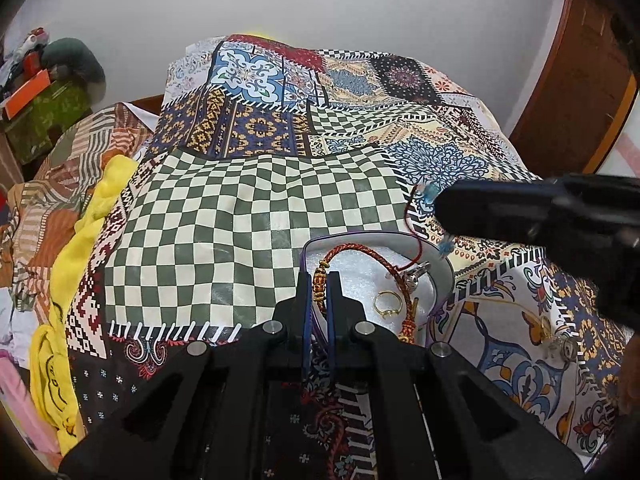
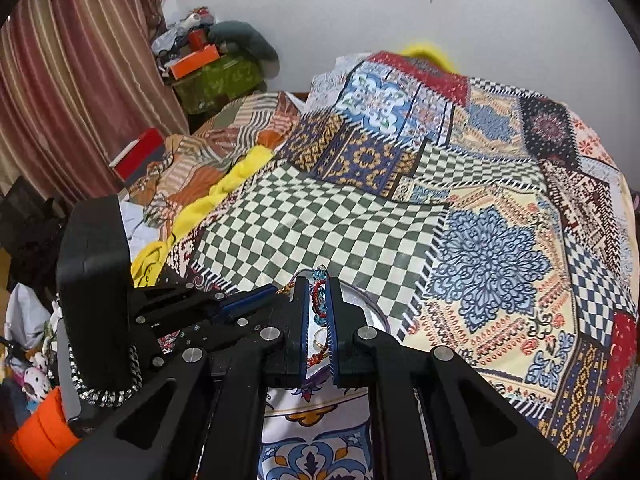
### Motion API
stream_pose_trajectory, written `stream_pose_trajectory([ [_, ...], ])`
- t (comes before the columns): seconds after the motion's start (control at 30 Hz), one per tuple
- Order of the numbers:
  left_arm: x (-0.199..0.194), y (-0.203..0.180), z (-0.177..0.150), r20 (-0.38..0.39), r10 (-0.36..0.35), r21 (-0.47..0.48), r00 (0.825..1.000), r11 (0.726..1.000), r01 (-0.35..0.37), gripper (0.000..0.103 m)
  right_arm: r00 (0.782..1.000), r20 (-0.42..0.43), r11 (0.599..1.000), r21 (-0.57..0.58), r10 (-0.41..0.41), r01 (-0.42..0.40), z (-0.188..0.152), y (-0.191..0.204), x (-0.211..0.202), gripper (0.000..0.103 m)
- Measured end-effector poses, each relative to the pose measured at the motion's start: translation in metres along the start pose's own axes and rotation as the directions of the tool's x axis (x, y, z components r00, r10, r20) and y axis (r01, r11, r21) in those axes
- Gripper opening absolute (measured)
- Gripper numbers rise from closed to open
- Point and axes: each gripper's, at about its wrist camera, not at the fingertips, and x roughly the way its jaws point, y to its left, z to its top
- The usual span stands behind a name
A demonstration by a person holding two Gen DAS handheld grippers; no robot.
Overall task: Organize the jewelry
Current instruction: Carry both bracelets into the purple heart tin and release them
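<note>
my left gripper (image 1: 319, 280) pinches the near rim of the round white foam-lined tray (image 1: 442, 276) to steady it; my right gripper (image 2: 319, 294) clamps a red-cord, blue-bead bracelet (image 2: 319, 300) above it for dropping in.

No readable text, labels, brands or numbers in either of my wrist views. Only woven and printed patterns on the bedspread (image 1: 248, 216); nothing on it resolves into letters.

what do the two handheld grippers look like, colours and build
Both the left gripper and the right gripper are matte black plastic with angular linkage arms that have cut-out slots and round silver pivot pins. Their fingers carry thin blue pads on the inner faces. No cables or markings show.
</note>
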Motion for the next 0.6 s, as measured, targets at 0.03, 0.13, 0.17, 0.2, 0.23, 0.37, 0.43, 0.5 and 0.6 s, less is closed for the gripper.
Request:
stream_pose_trajectory([
  [0.03, 0.001, 0.001, 0.0, -0.002, -0.006, -0.001, 1.0, 1.0, 0.006, 0.005, 1.0, -0.013, 1.0, 0.003, 0.007, -0.007, 0.0, 0.0, 0.003, 0.007],
  [0.13, 0.0, 0.0, 0.0, 0.002, 0.002, 0.015, 1.0, 1.0, -0.002, 0.005, 0.999, -0.043, 1.0, 0.013, 0.024, -0.023, 0.001, -0.002, 0.012, 0.007],
  [0.17, -0.001, 0.0, -0.001, 0.002, 0.003, 0.023, 1.0, 1.0, -0.003, 0.005, 0.998, -0.053, 1.0, 0.014, 0.025, -0.025, 0.001, -0.002, 0.015, 0.007],
  [0.2, -0.002, 0.0, -0.001, 0.004, 0.006, 0.03, 1.0, 1.0, -0.006, 0.005, 0.998, -0.06, 1.0, 0.015, 0.029, -0.028, 0.001, -0.002, 0.017, 0.007],
  [0.23, -0.004, 0.0, -0.002, 0.007, 0.012, 0.035, 1.0, 0.999, -0.012, 0.005, 0.997, -0.07, 0.999, 0.018, 0.033, -0.032, 0.0, -0.002, 0.019, 0.007],
  [0.37, -0.013, 0.008, -0.006, 0.023, 0.023, 0.024, 0.999, 0.999, -0.024, 0.005, 0.994, -0.101, 0.999, 0.022, 0.047, -0.045, -0.001, -0.002, 0.028, 0.007],
  [0.43, -0.017, 0.013, -0.007, 0.027, 0.028, 0.015, 0.999, 0.999, -0.029, 0.005, 0.992, -0.118, 0.999, 0.01, 0.046, -0.045, -0.001, 0.002, 0.032, 0.007],
  [0.5, -0.02, 0.017, -0.008, 0.029, 0.035, 0.007, 0.999, 0.999, -0.035, 0.008, 0.99, -0.135, 0.999, -0.003, 0.048, -0.049, -0.002, 0.007, 0.035, 0.007],
  [0.6, -0.022, 0.024, -0.01, 0.019, 0.036, -0.006, 0.999, 0.999, -0.036, 0.01, 0.988, -0.152, 0.999, -0.018, 0.04, -0.044, -0.004, 0.012, 0.039, 0.007],
])
